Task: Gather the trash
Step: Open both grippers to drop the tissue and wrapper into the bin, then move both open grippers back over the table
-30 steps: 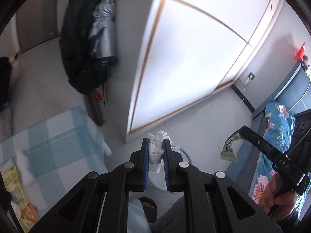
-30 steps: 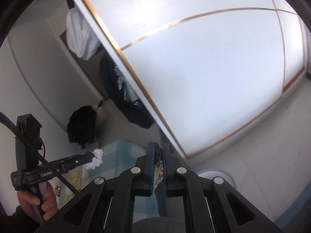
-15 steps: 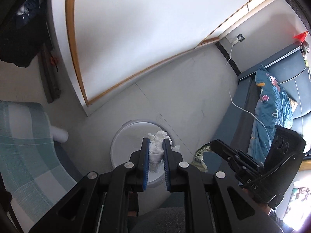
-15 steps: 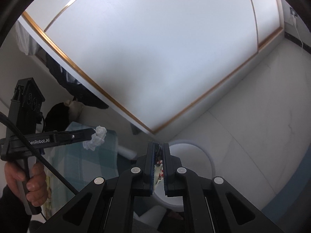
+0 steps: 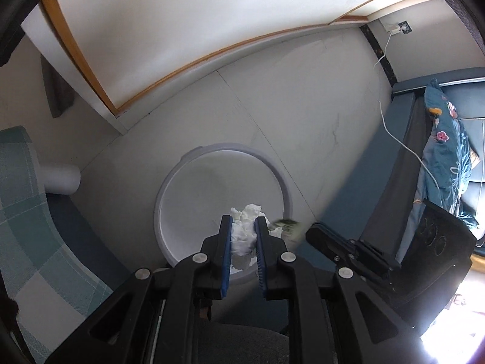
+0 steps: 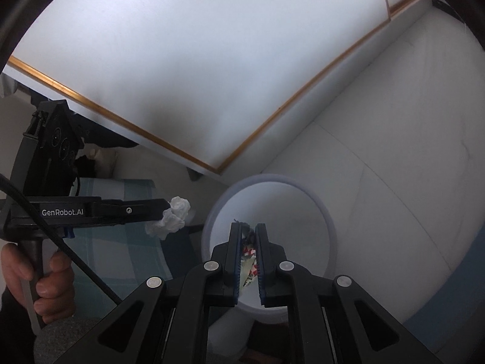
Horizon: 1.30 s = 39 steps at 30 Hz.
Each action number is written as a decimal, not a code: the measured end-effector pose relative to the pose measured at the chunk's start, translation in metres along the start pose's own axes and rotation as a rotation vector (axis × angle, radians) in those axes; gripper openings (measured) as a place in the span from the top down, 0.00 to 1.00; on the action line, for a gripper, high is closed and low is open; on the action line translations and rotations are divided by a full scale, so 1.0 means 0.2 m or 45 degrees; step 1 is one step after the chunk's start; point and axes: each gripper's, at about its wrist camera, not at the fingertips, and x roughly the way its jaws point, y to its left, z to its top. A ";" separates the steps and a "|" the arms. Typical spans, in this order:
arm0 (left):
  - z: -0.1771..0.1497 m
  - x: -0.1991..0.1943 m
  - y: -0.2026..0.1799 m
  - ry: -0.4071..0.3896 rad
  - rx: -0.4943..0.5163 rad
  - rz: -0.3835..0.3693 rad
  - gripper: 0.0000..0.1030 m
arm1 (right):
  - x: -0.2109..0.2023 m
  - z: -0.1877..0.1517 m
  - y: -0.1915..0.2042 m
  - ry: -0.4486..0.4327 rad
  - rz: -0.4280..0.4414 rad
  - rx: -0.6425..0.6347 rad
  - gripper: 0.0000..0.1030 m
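My left gripper [image 5: 244, 223] is shut on a crumpled white tissue [image 5: 245, 230] and holds it over the near rim of a round white trash bin [image 5: 169, 188] on the floor. It also shows from the side in the right wrist view [image 6: 165, 209] with the tissue [image 6: 172, 217]. My right gripper [image 6: 249, 231] is shut on a crumpled printed wrapper [image 6: 249, 257] above the bin [image 6: 329, 224]. The wrapper's end [image 5: 286, 227] and the right gripper's fingers [image 5: 330, 242] show at the bin's right edge in the left wrist view.
A white wardrobe door with a wood trim [image 5: 212, 57] stands behind the bin. A blue checked tablecloth [image 5: 27, 227] lies to the left, a dark blue sofa with a floral cushion [image 5: 448, 139] to the right. A white cable [image 5: 403, 145] runs along the floor.
Both grippers have tilted down and moved over the bin, which now fills the middle of both views. Each keeps hold of its trash.
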 end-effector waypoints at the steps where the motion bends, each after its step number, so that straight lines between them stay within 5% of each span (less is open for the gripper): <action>1: 0.01 0.02 0.00 0.033 0.003 -0.014 0.82 | 0.01 -0.01 -0.01 0.015 0.007 0.011 0.90; 7: 0.04 0.08 0.01 0.114 -0.016 -0.027 0.52 | 0.03 -0.07 -0.03 0.067 -0.009 0.068 0.71; 15: 0.01 0.02 0.01 0.069 0.011 0.024 0.41 | -0.08 -0.11 -0.08 0.032 -0.052 0.105 0.56; 20: -0.07 -0.11 0.02 -0.055 0.032 0.102 0.41 | -0.15 -0.09 -0.09 -0.026 -0.070 0.096 0.54; 33: -0.39 -0.58 -0.10 -0.592 0.022 0.372 0.41 | -0.57 0.00 0.17 -0.278 -0.103 -0.087 0.38; 39: -0.55 -0.82 -0.03 -0.791 -0.066 0.404 0.29 | -0.74 -0.03 0.37 -0.371 -0.097 -0.222 0.32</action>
